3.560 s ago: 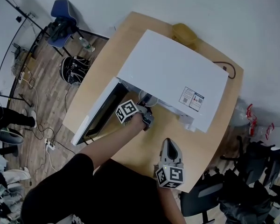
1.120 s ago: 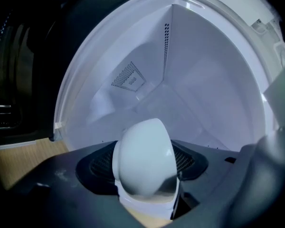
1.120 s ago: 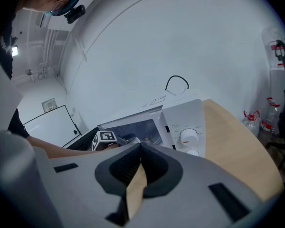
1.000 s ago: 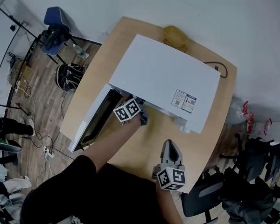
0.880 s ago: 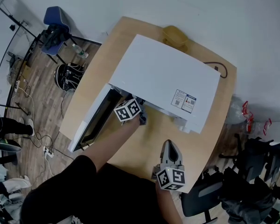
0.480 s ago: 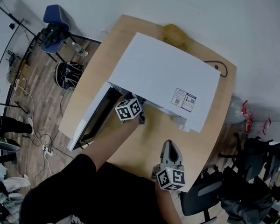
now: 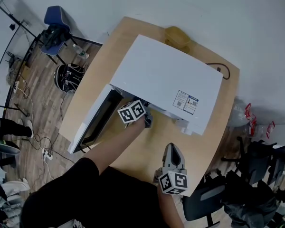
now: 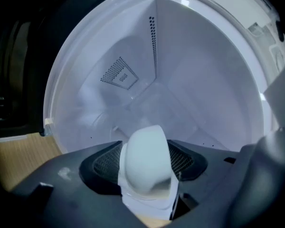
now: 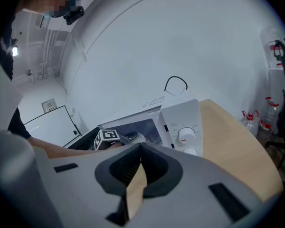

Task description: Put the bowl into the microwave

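Note:
The white microwave [image 7: 166,75] stands on the wooden table with its door [image 7: 92,122] swung open to the left. My left gripper [image 7: 146,121] reaches into its mouth. In the left gripper view the white bowl [image 8: 145,167] sits between the jaws of the left gripper [image 8: 146,151], in front of the white cavity [image 8: 180,80]. The jaws stand wide and have just been closing with the bowl between them; I see no squeeze on it. The head view hides the bowl. My right gripper [image 7: 173,148] hovers over the table's near edge, shut and empty, facing the microwave [image 9: 180,122].
A yellow object [image 7: 177,34] lies behind the microwave, and a black cable [image 7: 225,70] runs off its back right. Bare table [image 7: 199,141] lies right of the right gripper. Bottles [image 9: 266,120] stand off the table's right side. A blue chair [image 7: 54,18] and cables occupy the floor at left.
The bowl showed at the microwave's mouth in the oldest frame and is now out of the head view. Over the last second both grippers have barely shifted.

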The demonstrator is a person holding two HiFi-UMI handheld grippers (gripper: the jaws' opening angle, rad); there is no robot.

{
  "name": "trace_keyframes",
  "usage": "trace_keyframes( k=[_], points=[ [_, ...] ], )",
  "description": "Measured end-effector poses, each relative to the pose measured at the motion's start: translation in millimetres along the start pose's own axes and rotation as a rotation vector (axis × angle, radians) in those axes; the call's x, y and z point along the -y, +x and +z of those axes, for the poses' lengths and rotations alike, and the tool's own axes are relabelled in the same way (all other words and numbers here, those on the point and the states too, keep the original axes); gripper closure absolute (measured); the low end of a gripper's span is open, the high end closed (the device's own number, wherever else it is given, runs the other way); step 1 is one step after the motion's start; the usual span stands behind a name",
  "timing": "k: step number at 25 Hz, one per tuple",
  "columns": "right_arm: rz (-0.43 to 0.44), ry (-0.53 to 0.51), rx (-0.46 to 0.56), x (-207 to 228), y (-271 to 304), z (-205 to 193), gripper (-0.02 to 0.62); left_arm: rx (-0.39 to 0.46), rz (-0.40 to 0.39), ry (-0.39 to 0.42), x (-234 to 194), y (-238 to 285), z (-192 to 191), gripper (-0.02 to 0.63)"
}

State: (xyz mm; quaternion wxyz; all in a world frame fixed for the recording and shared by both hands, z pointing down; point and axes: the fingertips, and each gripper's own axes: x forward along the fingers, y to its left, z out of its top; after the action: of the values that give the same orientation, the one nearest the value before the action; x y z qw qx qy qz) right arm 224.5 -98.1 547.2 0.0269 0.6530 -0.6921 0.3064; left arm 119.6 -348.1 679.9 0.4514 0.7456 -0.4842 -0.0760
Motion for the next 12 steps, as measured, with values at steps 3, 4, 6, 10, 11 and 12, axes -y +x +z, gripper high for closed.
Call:
trace_keyframes(
  k=[3,4,6,10,11,12],
  points=[
    [-0.005,0.001,-0.002,1.0,-1.6,-0.7,0.535,-0.001,0.063,0.063,-10.7,-2.2,-0.1,0.324],
    [-0.007,0.002,-0.003,1.7,-1.7,-1.1,0.535,-0.002,0.081,0.082,-14.7,-3.0,0.4,0.322],
    [-0.009,0.005,-0.006,3.1,-1.7,-2.2,0.535,-0.005,0.094,0.122,-18.0,-3.4,0.6,0.318],
    [0.003,0.004,-0.008,-0.7,-0.6,-3.6,0.535,-0.019,0.060,0.167,-13.8,-1.1,-0.6,0.295],
    [0.007,0.002,-0.009,-3.0,-0.1,-3.6,0.535,-0.024,0.051,0.177,-12.9,-0.5,-0.7,0.290],
    [0.011,-0.002,-0.010,-5.2,0.4,-3.8,0.535,-0.028,0.044,0.189,-12.5,-0.2,-0.8,0.288]
  ],
)
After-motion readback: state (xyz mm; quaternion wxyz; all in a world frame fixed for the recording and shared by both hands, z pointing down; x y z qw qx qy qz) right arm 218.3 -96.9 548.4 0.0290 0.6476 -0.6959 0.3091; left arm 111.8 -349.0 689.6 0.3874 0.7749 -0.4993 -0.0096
